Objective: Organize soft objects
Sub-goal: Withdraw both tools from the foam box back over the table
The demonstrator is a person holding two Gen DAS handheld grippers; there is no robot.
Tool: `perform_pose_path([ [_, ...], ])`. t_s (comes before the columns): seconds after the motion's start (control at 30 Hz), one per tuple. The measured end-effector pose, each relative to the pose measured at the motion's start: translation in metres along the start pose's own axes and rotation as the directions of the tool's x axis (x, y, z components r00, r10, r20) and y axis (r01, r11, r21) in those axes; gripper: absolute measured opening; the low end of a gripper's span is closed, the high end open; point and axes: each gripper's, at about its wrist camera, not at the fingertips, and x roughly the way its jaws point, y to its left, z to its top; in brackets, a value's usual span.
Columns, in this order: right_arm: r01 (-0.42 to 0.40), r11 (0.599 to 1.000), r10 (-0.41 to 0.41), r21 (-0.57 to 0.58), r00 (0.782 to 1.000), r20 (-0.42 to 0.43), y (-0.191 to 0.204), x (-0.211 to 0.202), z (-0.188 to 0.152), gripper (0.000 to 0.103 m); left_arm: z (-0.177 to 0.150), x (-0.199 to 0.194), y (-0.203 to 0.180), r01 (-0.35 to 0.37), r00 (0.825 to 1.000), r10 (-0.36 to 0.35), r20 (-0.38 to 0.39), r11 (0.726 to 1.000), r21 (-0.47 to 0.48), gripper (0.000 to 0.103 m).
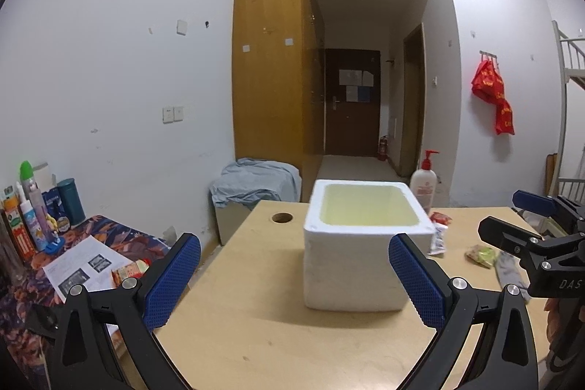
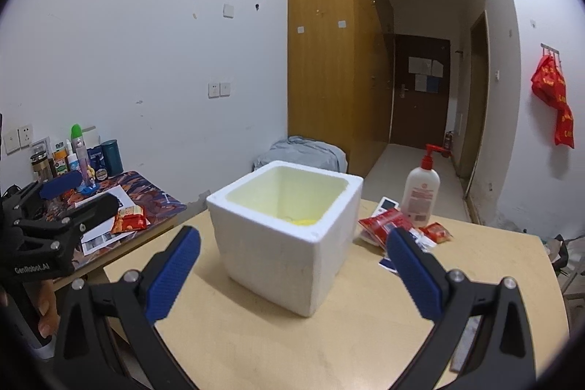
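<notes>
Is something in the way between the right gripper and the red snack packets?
Nothing visible blocks it. The red snack packets lie right of the white foam box, just beyond the open right hand-held gripper. The lotion bottle stands behind them.

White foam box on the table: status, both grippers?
Left gripper open, empty. Right gripper open, empty. White foam box upright, open-topped, between the jaws, untouched. Red snack packets loose beside it; nothing blocking.
</notes>
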Motion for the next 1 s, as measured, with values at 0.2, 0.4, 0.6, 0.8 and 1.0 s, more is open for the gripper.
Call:
perform_pose_path([
  [0.2,0.016,1.0,-0.016,-0.001,1.0,0.022,0.0,-0.026,-0.015,0.103,-0.014,-0.027,-0.015,0.037,0.999,-0.037,0.01,0.999,0.005,0.103],
  [0.4,0.037,0.999,-0.036,-0.001,0.999,0.036,0.003,-0.048,-0.035,0.103,-0.032,-0.045,-0.03,0.068,0.998,-0.068,0.004,0.998,0.013,0.103],
  [0.6,0.06,0.998,-0.061,0.018,0.997,0.038,0.001,-0.063,-0.052,0.103,-0.047,-0.056,-0.039,0.096,0.995,-0.096,-0.005,0.995,0.007,0.103],
  [0.8,0.083,0.996,-0.084,0.043,0.996,0.037,-0.005,-0.073,-0.067,0.103,-0.063,-0.06,-0.043,0.12,0.993,-0.121,-0.019,0.993,-0.007,0.103],
  [1.0,0.109,0.991,-0.112,0.076,0.993,0.027,-0.02,-0.076,-0.076,0.103,-0.073,-0.061,-0.065,0.17,0.985,-0.169,-0.033,0.985,0.033,0.103],
])
